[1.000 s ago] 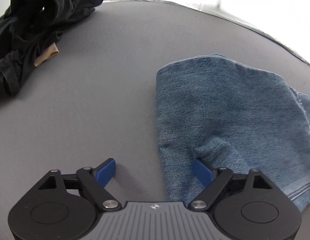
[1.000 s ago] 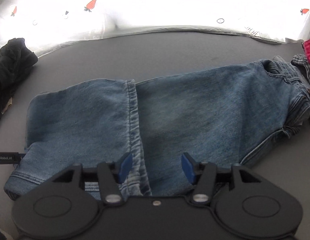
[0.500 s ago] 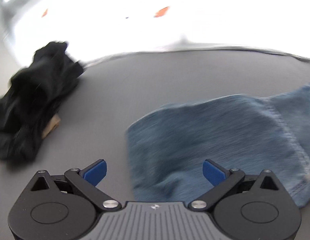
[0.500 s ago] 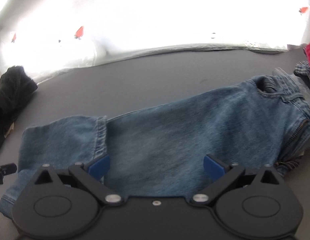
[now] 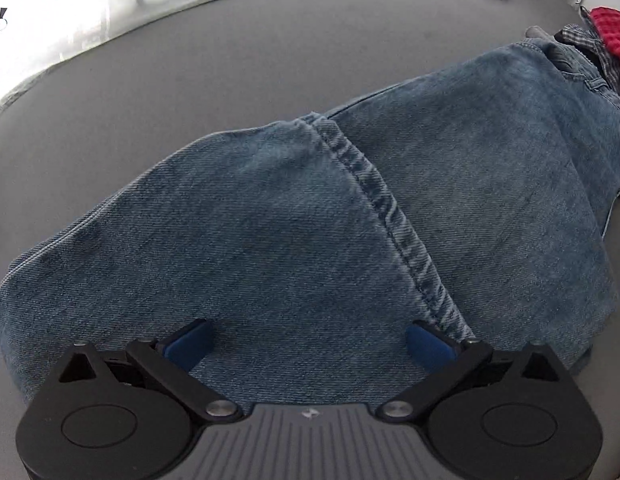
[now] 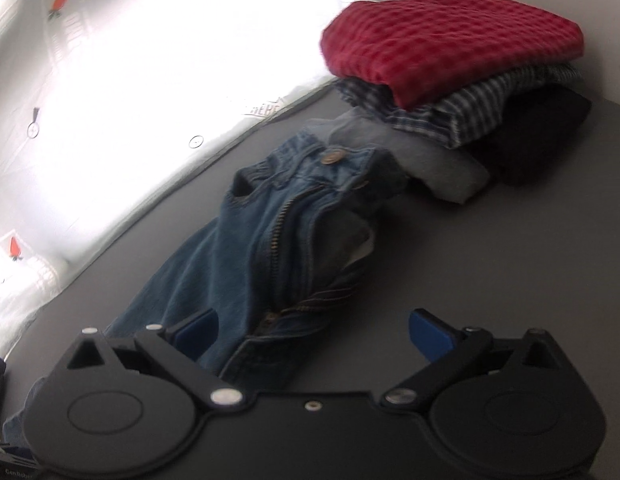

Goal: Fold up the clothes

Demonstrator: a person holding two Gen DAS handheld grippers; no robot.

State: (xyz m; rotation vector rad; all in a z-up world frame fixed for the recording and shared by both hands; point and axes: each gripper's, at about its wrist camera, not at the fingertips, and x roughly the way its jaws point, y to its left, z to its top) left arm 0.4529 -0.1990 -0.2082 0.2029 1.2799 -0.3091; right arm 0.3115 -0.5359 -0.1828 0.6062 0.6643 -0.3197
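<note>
A pair of blue jeans (image 5: 310, 232) lies on the grey surface, its leg end folded over with the hem seam (image 5: 390, 216) running diagonally across. My left gripper (image 5: 310, 344) is open and empty, just above the folded leg. In the right wrist view the jeans' waist (image 6: 293, 216) shows, with button and open zip. My right gripper (image 6: 314, 332) is open and empty, at the crotch edge of the jeans.
A stack of folded clothes stands just beyond the waistband: red checked cloth (image 6: 450, 36) on top, a plaid shirt (image 6: 462, 108), grey and black pieces below. It also shows in the left wrist view (image 5: 608, 36). A white strawberry-print sheet (image 6: 109, 100) borders the grey surface (image 5: 189, 80).
Both grippers have opened wider and let go of the jeans. The left view has swung right from the black clothes pile onto the folded leg. The right view has swung right to the waistband and stack.
</note>
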